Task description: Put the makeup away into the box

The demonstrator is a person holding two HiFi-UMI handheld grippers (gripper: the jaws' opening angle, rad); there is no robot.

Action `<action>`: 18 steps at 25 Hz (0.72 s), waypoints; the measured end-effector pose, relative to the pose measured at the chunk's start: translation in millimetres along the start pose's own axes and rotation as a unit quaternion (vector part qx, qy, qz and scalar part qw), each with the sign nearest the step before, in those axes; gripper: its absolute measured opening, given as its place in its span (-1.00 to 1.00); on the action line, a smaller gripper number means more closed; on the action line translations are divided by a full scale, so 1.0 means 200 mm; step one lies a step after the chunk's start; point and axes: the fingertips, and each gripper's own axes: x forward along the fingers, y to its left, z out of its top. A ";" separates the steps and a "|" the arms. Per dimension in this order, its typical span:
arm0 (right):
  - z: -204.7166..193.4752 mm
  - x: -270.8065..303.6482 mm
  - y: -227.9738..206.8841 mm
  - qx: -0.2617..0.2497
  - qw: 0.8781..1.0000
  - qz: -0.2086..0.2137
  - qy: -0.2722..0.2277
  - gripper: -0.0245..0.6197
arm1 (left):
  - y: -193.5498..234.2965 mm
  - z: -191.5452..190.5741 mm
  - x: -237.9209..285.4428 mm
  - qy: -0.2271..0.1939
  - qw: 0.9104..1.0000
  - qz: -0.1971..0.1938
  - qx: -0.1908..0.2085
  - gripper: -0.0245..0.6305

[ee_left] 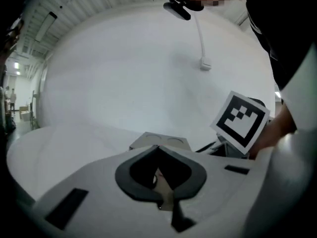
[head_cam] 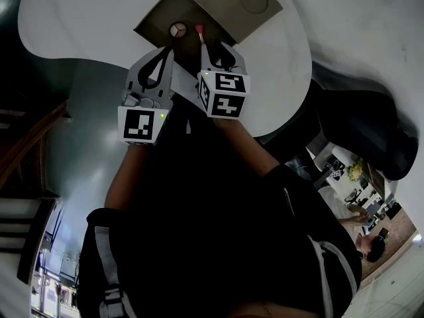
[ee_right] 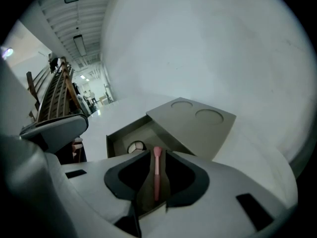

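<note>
Because the brush (ee_right: 156, 175), lying loose between the parted jaws of the right gripper (ee_right: 158, 154) over the box (ee_right: 126, 128), looks light, thin and stiff, it wants pinching mid-handle, while the left gripper (ee_left: 158, 148) is closed and empty.

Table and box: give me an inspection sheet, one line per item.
Surface: white round table.
Job's things: grey box open, lid with two round recesses behind it; compact inside; pink brush between the right gripper's jaws, its head over the box.
Clutter: nothing seen.
Grippers: left gripper shut, nothing seen in it, close to the box; right gripper open, pads apparently clear of the brush.
Cables: white cord hanging in the left gripper view.
Surroundings: railing and a lit hall beyond the table.
</note>
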 end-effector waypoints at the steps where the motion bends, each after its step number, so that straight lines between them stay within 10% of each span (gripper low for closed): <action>1: 0.02 -0.03 0.00 -0.004 1.000 -0.001 -0.010 -0.60 | -0.01 0.01 -0.02 -0.002 1.000 0.001 0.002 -0.90; 18: 0.43 -0.81 0.03 -0.102 0.967 -0.012 -0.234 -0.85 | -0.18 0.42 -0.35 -0.100 0.993 0.059 0.040 -0.90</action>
